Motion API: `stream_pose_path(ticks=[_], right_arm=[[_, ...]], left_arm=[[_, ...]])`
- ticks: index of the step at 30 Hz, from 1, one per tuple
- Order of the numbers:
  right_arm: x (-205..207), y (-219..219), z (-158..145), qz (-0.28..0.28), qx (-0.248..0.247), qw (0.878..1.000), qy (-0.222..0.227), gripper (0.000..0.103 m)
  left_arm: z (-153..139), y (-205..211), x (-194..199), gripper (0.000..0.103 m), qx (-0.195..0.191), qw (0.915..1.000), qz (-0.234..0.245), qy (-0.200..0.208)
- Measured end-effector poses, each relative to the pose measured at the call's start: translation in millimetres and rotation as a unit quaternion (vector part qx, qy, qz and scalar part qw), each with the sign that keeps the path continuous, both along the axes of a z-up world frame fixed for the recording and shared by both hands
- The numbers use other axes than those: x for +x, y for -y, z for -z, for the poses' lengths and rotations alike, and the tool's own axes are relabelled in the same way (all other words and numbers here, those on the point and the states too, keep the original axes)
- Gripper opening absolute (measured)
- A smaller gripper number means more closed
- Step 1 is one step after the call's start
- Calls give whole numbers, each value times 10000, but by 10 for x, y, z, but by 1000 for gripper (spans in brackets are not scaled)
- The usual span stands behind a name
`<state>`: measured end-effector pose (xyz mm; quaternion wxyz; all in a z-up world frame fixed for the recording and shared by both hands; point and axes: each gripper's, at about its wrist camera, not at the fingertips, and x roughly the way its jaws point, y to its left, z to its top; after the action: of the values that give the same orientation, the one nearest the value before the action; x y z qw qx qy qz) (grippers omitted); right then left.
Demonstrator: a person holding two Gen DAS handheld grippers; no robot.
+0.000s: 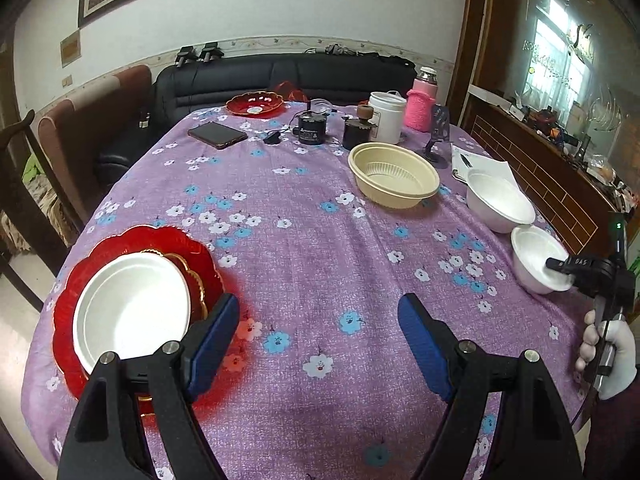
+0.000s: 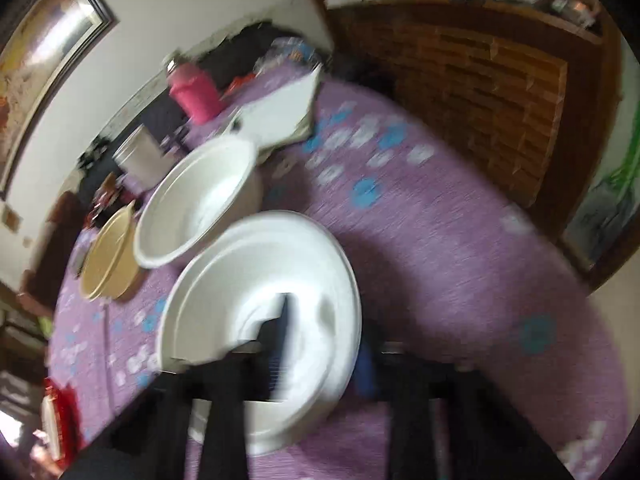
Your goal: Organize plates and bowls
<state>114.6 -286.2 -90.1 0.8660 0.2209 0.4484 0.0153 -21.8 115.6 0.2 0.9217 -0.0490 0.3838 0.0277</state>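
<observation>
At the table's right edge stands a small white bowl (image 1: 536, 254) (image 2: 256, 280). My right gripper (image 1: 562, 267) (image 2: 328, 336) is shut on its rim, one finger inside the bowl and the other outside the wall. A larger white bowl (image 1: 500, 200) (image 2: 196, 200) and a beige ribbed bowl (image 1: 394, 178) (image 2: 108, 256) stand behind it. On the near left, a white plate (image 1: 132, 312) lies on gold-rimmed plates on a red scalloped plate (image 1: 80, 280). My left gripper (image 1: 320, 340) hangs open over bare cloth, right of that stack. The right wrist view is blurred.
Another red plate (image 1: 255, 104), a phone (image 1: 217, 135), black gadgets (image 1: 312, 130), a white jar (image 1: 386, 116), a pink-sleeved bottle (image 1: 421, 108) and papers (image 1: 480, 162) sit at the far side. A dark sofa (image 1: 280, 76) lies behind, a wooden cabinet (image 1: 540, 160) to the right.
</observation>
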Motion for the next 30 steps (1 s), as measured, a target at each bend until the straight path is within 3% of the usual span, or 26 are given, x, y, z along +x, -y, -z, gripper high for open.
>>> stream_pose_path(ticks=[3, 5, 8, 9, 11, 12, 22, 30], right_arm=[[-62, -307, -19, -659, 260, 9975, 87, 17], [-98, -625, -5, -1400, 567, 9885, 42, 17], [-227, -1058, -22, -2030, 365, 9783, 175, 20], [-247, -1134, -14, -2048, 300, 9781, 196, 24], [-264, -1185, 26, -1944, 395, 9798, 243, 50], [-259, -1184, 44, -1850, 486, 9811, 298, 53], [-341, -945, -1, -1245, 672, 9856, 931, 55], [-288, -946, 38, -1219, 689, 9873, 749, 56]], left_arm=[[29, -18, 23, 81, -60, 10000, -27, -50], [64, -13, 44, 81, -122, 9999, 11, -118], [94, 16, 44, 81, -119, 9998, 67, -164], [102, 23, 42, 81, -93, 9998, 79, -172], [116, 18, 42, 81, -96, 9997, 83, -199], [117, 17, 43, 81, -100, 9997, 82, -201], [229, 166, 142, 81, -24, 9990, 221, -377], [254, 185, 208, 81, -114, 9986, 196, -475]])
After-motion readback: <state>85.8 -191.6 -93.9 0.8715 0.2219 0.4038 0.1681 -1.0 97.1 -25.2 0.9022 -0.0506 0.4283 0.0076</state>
